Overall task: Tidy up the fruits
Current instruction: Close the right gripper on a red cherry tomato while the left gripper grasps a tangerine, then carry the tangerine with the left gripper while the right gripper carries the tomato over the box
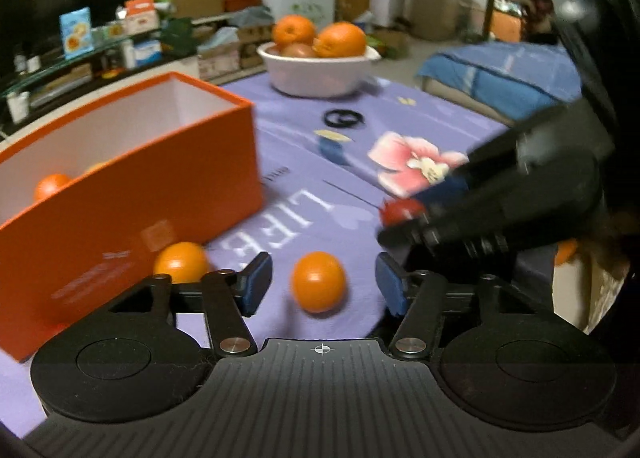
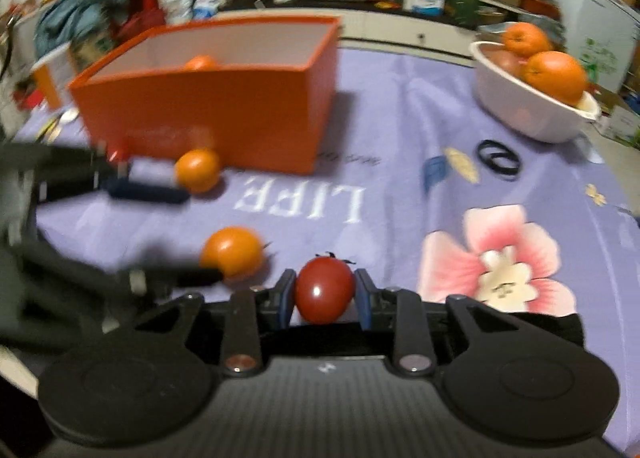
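Note:
My left gripper [image 1: 324, 284] is open, and a small orange fruit [image 1: 319, 281] lies on the purple cloth between its blue pads. A second small orange fruit [image 1: 181, 261] rests against the orange box [image 1: 132, 193], which holds more orange fruit [image 1: 51, 184]. My right gripper [image 2: 325, 294] is shut on a red tomato [image 2: 325, 290] just above the cloth; it shows at the right of the left wrist view [image 1: 402, 211]. The two loose orange fruits [image 2: 234, 250] [image 2: 198, 169] and the box [image 2: 224, 105] also show in the right wrist view, with the left gripper [image 2: 168, 234] around the nearer fruit.
A white bowl [image 1: 320, 75] of large oranges stands at the far end of the cloth; it also shows in the right wrist view [image 2: 532, 113]. A black ring [image 1: 344, 117] lies on the cloth. Cluttered shelves and boxes stand behind the table.

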Tool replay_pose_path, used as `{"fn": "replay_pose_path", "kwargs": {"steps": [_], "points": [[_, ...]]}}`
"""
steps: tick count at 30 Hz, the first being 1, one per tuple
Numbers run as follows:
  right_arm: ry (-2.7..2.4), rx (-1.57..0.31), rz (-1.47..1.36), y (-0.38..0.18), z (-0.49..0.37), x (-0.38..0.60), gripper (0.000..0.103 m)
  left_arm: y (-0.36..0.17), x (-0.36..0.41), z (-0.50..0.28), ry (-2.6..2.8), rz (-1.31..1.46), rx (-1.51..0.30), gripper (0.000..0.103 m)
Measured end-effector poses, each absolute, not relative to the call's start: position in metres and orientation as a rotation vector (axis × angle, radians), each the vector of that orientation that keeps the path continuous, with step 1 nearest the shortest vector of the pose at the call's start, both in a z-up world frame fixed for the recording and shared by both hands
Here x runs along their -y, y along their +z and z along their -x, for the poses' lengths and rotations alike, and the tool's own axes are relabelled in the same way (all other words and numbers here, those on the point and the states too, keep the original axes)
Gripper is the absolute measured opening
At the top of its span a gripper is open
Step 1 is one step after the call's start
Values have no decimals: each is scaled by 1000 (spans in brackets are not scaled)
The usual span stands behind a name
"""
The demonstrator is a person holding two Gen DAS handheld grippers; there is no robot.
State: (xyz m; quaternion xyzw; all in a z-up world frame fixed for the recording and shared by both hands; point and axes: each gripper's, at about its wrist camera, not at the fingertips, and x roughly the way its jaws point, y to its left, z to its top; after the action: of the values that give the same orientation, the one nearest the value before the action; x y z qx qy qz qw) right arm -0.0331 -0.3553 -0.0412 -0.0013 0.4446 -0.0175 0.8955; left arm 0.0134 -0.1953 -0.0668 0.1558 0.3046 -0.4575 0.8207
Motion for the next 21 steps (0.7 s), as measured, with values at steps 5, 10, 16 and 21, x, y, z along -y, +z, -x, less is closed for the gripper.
{"fn": "replay_pose_path", "kwargs": {"steps": [5,10,16,21], "points": [[-56,-898,-29,-37,32,368,30,-85,216,-19,-936,-374,-698,21],[-47,-888,-32,-35,31,368,30,-90,214,-23,-900,-359,-723,4],[-60,-859,-29,-28,31,365,30,-63,202,-19,-818,-313,-660,4],[-78,-817,-14,-17,26,357,30,-33,182,-29,-640,-250,-637,4]]}}
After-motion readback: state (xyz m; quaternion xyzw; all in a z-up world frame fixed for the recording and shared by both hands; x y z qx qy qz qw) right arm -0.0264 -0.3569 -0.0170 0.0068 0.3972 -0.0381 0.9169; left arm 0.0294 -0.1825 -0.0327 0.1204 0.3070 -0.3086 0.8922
